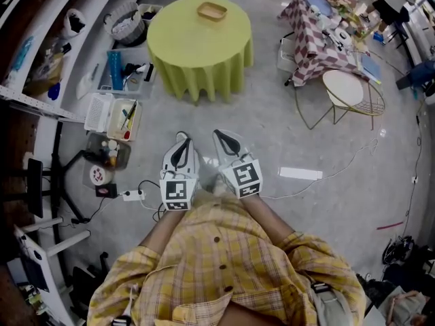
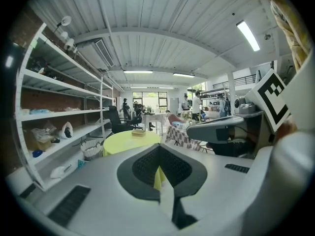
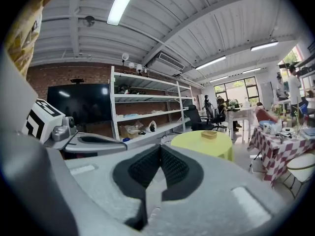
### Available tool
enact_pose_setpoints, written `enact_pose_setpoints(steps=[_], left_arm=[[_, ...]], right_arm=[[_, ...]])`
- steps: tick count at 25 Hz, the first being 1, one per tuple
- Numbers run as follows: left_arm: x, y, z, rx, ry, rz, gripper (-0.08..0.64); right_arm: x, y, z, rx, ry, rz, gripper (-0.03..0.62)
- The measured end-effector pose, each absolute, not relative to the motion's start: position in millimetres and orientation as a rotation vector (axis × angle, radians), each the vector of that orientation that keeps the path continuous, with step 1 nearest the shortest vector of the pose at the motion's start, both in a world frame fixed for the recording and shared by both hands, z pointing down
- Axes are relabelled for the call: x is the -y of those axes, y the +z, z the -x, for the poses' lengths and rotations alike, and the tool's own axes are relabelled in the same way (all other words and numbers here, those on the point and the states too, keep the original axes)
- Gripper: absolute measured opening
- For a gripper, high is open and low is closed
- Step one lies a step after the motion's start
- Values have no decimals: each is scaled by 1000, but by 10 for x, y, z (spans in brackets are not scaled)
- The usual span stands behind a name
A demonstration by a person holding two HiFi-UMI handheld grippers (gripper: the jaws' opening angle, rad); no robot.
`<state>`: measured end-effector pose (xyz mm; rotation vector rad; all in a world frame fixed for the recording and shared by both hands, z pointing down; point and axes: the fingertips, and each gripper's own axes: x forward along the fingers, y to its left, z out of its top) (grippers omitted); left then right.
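I hold both grippers close to my chest, side by side, above the grey floor. My left gripper (image 1: 182,141) is shut with nothing in it; its dark pads meet at the tip (image 2: 158,148). My right gripper (image 1: 224,138) is likewise shut and empty (image 3: 160,148). Both point toward a round table with a yellow-green cloth (image 1: 198,39), a couple of steps ahead. A shallow wooden tray (image 1: 212,10) sits on that table, also seen as the tray (image 2: 139,132) in the left gripper view and the tray (image 3: 209,134) in the right one.
White shelving (image 1: 51,60) with bins and bottles runs along the left. A checkered-cloth table (image 1: 316,36) and a small round white side table (image 1: 343,87) stand at right. A power strip and cables (image 1: 132,195) lie on the floor beside a chair base (image 1: 64,182). People stand far back.
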<state>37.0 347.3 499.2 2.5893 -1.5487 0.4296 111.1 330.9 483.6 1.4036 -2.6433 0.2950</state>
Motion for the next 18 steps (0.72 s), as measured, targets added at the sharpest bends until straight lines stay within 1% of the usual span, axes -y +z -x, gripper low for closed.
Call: enact_pose_setpoints(steps=[11, 18], left_arm=[[-3177, 5058, -242, 1558, 404, -2586, 2], [-2801, 5115, -158, 1545, 386, -2575, 2]], right_arm=[[-3071, 4831, -954, 2633, 251, -1387, -3], [-2726, 4891, -855, 2612, 260, -1371, -3]])
